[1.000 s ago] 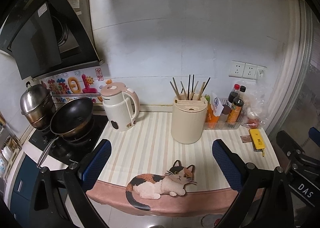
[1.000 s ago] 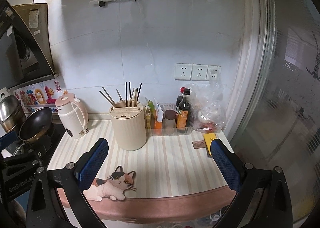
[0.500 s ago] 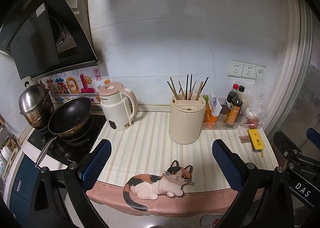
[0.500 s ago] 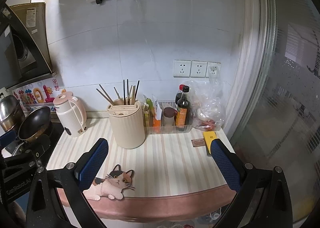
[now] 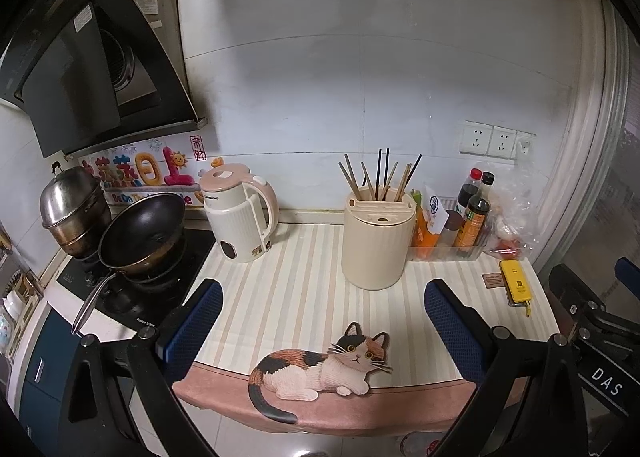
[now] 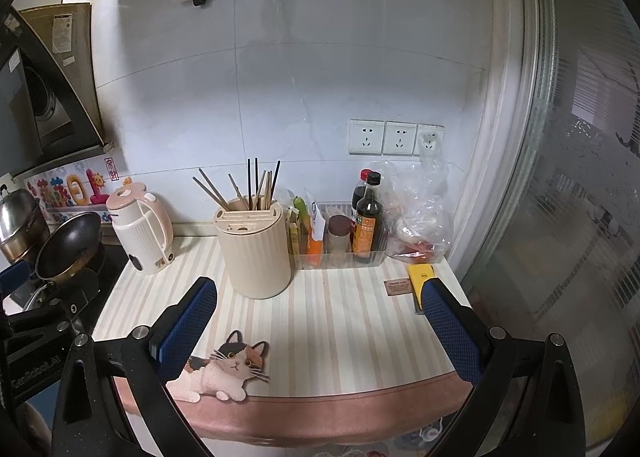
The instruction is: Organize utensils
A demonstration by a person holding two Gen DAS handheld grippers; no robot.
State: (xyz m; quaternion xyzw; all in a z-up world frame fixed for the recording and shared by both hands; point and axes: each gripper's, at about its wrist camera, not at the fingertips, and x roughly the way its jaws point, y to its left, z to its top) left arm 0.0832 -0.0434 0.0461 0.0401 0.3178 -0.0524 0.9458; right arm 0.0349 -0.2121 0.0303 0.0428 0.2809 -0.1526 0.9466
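A cream ribbed utensil holder (image 5: 378,245) (image 6: 256,253) stands on the striped counter mat (image 5: 304,297) (image 6: 344,321), with several wooden and black chopsticks (image 5: 380,177) (image 6: 250,187) sticking up out of it. My left gripper (image 5: 322,321) hangs open over the mat's front edge, well short of the holder, with nothing between its blue pads. My right gripper (image 6: 320,321) is open too and holds nothing, in front of and right of the holder.
A cream kettle (image 5: 236,213) (image 6: 140,229) stands left of the holder, beside a stove with a black pan (image 5: 140,233) and steel pot (image 5: 72,201). Sauce bottles (image 5: 472,213) (image 6: 368,217) fill a clear tray at right. A yellow device (image 5: 516,285) lies near the glass door.
Both views have drifted slightly: the holder and kettle sit a little further left and lower in frame than a second ago. Both grippers stay open and empty.
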